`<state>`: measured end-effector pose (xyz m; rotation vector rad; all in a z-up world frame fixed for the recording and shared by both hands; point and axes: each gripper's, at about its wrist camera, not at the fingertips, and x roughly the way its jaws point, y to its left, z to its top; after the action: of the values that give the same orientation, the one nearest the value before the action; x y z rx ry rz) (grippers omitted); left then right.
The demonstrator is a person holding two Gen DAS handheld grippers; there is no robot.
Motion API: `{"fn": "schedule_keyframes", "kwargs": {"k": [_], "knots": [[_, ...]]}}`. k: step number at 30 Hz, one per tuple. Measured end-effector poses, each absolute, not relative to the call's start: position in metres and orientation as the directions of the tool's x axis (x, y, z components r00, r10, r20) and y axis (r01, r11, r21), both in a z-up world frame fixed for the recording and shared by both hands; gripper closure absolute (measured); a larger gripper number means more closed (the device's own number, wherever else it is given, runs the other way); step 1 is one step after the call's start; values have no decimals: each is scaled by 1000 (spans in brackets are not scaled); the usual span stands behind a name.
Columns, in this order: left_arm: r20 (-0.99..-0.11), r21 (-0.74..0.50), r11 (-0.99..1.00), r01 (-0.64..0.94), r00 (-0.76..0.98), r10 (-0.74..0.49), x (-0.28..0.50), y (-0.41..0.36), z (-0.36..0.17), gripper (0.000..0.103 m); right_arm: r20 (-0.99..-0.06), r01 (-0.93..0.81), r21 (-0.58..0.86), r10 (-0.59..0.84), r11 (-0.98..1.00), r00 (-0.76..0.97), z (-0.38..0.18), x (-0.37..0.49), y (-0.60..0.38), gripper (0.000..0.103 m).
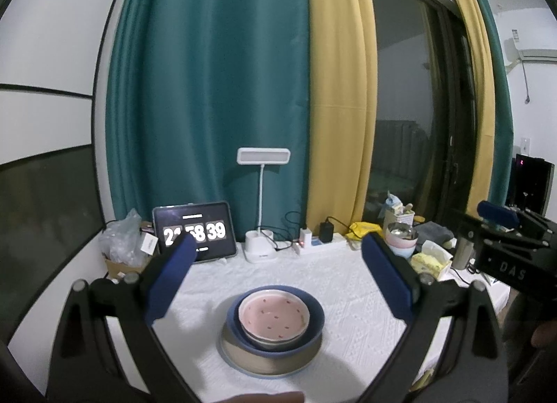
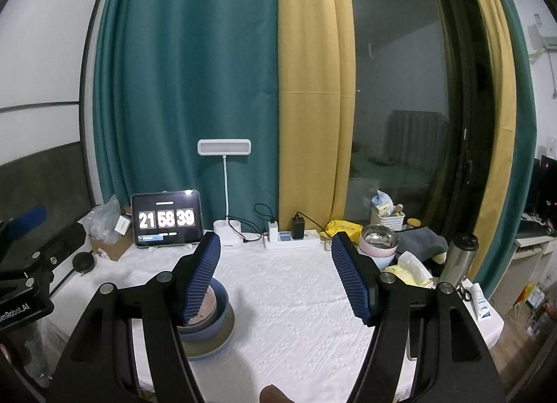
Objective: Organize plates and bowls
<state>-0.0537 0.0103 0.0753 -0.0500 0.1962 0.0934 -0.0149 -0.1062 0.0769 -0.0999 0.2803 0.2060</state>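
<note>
Hovering with left gripper (image 1: 276,277) and right gripper (image 2: 275,276) both released, nothing grasped | pink bowl (image 1: 274,314) nested in blue bowl (image 1: 315,328) on plate (image 1: 268,364), below left fingers, beside right's left finger | risk: off-centre pinch tipping stack of 3

Each camera sits behind its own fingers and looks forward and slightly downward across the counter (image 1: 348,284) toward the curtains. The left wrist view faces the stacked dishes (image 1: 275,323) head-on at close range. The right wrist view stands further right, with the dishes low left. Both views share the clock tablet (image 2: 167,219), the desk lamp (image 2: 224,148) and the power strip (image 2: 296,241).
</note>
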Motion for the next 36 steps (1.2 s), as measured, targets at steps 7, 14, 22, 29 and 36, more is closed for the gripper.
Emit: {"fn": "schedule_keyframes", "kwargs": {"k": [7,14,22,29,36], "knots": [[-194,-38,994,-103,977,94,-54,10,75,6,-286,-213,-68,185,975,940,77,-14,-108,33],[-196,-36,994,-103,976,94,-53,8,74,6,-287,-212,-68,185,975,940,77,-14,-108,33],[-196,-37,994,-103,976,94,-52,8,73,6,-286,-210,-67,183,975,941,76,-14,-111,33],[-197,-37,994,-102,976,92,-52,8,74,6,-287,-209,-67,182,976,941,76,-13,-112,33],[-201,-40,994,-106,975,96,-52,9,71,6,-287,-207,-68,180,976,941,76,-14,-111,33]]}}
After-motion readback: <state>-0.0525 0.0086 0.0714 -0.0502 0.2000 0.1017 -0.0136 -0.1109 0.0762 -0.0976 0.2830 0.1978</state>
